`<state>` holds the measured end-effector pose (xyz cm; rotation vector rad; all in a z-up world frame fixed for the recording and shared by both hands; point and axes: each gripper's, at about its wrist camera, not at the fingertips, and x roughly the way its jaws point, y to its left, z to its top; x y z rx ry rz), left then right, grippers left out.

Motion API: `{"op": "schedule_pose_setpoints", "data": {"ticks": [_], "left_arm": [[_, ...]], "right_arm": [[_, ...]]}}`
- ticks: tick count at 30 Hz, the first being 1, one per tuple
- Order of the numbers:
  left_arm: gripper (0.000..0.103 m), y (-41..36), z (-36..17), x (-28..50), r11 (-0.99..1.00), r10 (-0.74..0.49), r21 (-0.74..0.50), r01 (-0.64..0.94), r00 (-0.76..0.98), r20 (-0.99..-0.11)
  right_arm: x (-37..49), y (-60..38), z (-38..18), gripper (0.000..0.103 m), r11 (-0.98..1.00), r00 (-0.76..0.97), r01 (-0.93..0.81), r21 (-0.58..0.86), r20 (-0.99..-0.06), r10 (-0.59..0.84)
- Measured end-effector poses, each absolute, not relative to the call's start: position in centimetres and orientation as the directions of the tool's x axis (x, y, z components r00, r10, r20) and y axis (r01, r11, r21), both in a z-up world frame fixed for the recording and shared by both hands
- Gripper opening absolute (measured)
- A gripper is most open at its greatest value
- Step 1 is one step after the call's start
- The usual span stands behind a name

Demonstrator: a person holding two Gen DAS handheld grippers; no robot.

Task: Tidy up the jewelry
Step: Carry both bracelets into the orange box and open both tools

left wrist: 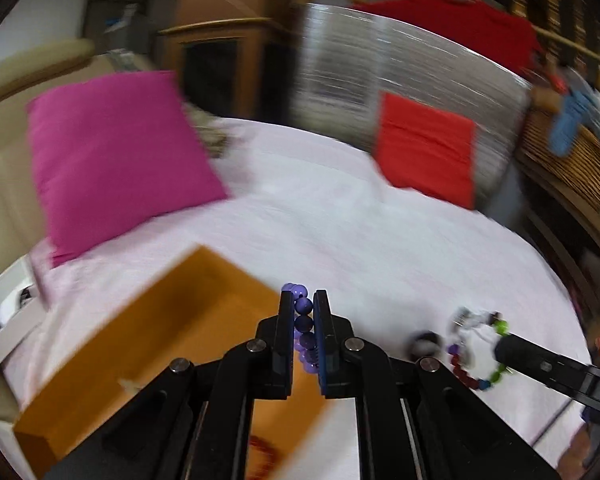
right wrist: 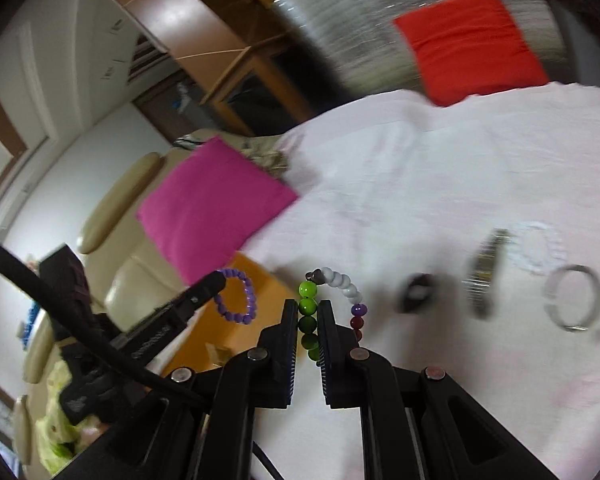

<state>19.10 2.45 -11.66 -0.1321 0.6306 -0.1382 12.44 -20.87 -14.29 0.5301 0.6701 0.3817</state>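
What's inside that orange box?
Inside the orange box, a red beaded piece shows near the bottom edge, partly hidden by the left tongs. The rest looks bare, though the tongs cover much of it.

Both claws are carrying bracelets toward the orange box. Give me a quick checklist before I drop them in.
1. Left claw clamped on purple bead bracelet: ok.
2. Right claw clamped on multicolour bead bracelet: ok.
3. Orange box open: ok.
4. Purple bracelet above the box: ok, over its right edge.
5. Multicolour bracelet above the box: not ok, over the white sheet.
6. Room inside the box: cannot tell, blurred.
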Motion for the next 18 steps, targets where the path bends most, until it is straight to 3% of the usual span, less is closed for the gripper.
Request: {"op": "schedule_pose_setpoints", "data": {"ticks": [7,13,18], "left_arm": [[0.009,10.5,-15.2,22.8,0.966,-0.050,-0.216,-0.141,0.717,-0.695],[0.009,11.6,-18.6,24.7,0.955,-0.044,-0.214,-0.208,0.612,-0.790],[0.009,11.2,-19.4,25.0,0.958,-0.022,-0.181,-0.221,0.576,-0.817]], "right_arm": [[17.1,-12.6,-13.3,0.011,0.771,0.650,-0.257,0.583,-0.486,0.584],[20.5,-7.2,-15.6,0.011,0.791,0.582,-0.247,0.559,-0.567,0.583],[22.7,-5.6,-18.4,0.011,0.805,0.524,-0.194,0.561,-0.634,0.569]]}}
